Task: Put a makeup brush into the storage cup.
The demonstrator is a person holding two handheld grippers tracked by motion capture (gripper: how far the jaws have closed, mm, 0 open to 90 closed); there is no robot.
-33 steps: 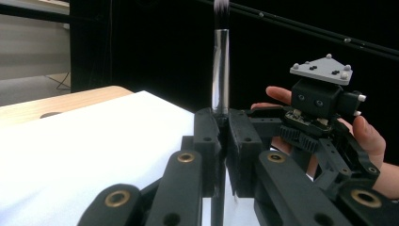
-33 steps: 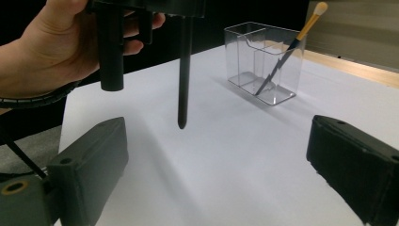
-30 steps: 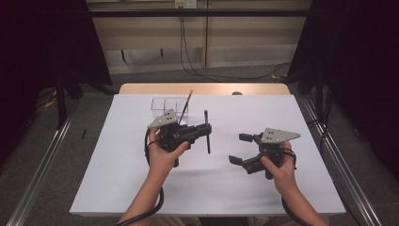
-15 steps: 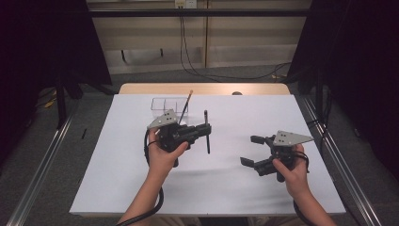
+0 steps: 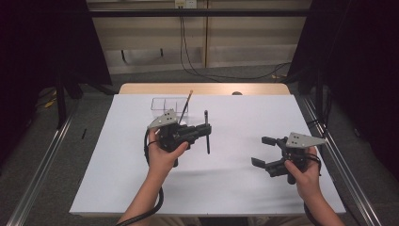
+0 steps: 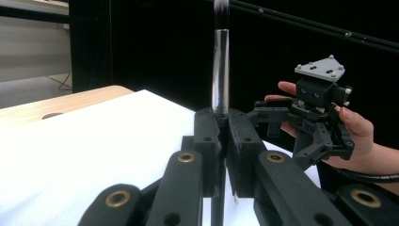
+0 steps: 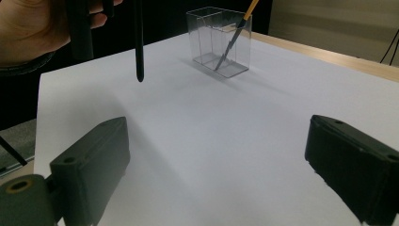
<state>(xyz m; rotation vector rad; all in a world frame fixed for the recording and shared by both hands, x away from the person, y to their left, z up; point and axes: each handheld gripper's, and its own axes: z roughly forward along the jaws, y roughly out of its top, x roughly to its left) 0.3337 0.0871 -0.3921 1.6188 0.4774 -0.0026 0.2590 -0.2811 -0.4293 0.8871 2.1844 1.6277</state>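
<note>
Left gripper (image 5: 205,132) clamping black pen (image 5: 207,133) upright, frame centre. Right gripper (image 5: 263,150) hovering lower right, jaws gaping, holding nothing. Clear box (image 5: 170,108) sitting upper centre.

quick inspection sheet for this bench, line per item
surface: white sheet over a wooden table
job's things: black pen held upright in the left gripper; clear box at the far edge, a brush leaning in it
clutter: nothing seen
grippers: left gripper shut on the black pen; right gripper open, empty, above the sheet
cables: one trails from the left gripper; wall leads behind
surroundings: dark curtains, metal rails along both sides
</note>
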